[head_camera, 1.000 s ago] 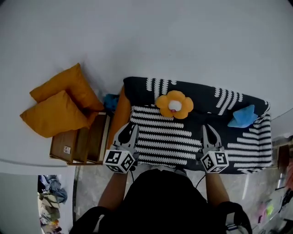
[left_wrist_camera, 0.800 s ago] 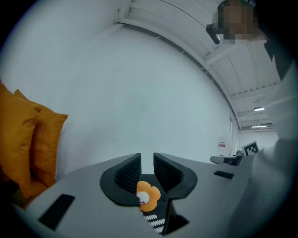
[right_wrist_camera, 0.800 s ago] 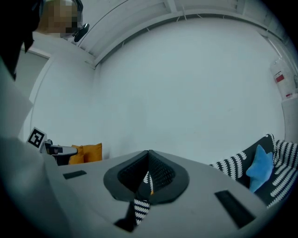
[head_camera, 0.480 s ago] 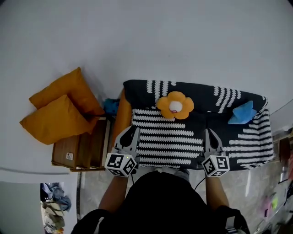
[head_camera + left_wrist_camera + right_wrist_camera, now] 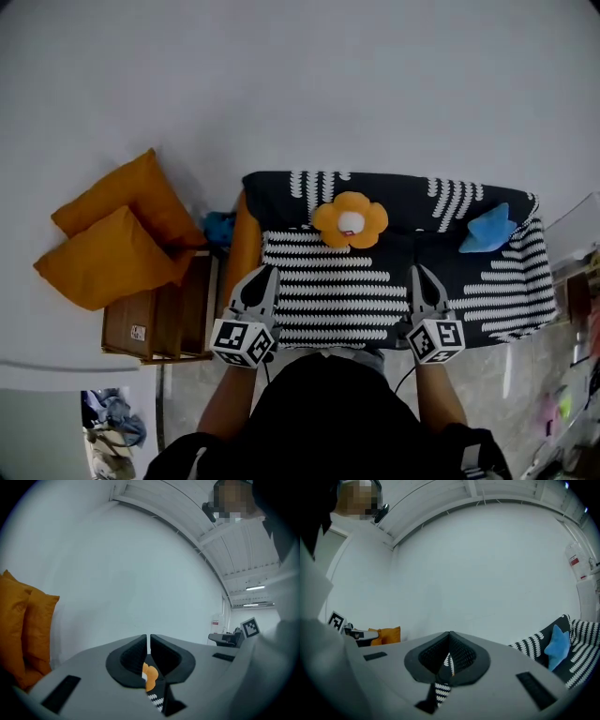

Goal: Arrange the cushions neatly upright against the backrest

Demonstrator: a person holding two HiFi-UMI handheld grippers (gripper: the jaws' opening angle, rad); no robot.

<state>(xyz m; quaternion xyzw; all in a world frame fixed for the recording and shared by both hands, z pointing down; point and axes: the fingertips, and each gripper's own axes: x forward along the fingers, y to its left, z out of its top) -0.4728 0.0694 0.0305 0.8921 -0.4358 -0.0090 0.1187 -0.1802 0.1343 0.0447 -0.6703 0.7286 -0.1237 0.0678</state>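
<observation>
Right gripper shut, left gripper just closed to a slit, both empty; I judge the flower cushion soft, light: pinch its edge.

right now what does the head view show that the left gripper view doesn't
Only the head view: the blue star cushion, the wooden cabinet and the whole striped sofa. Only the left gripper view: the ceiling lights. Both: the two orange cushions off to the left, the flower cushion, and a sliver of the sofa.
</observation>
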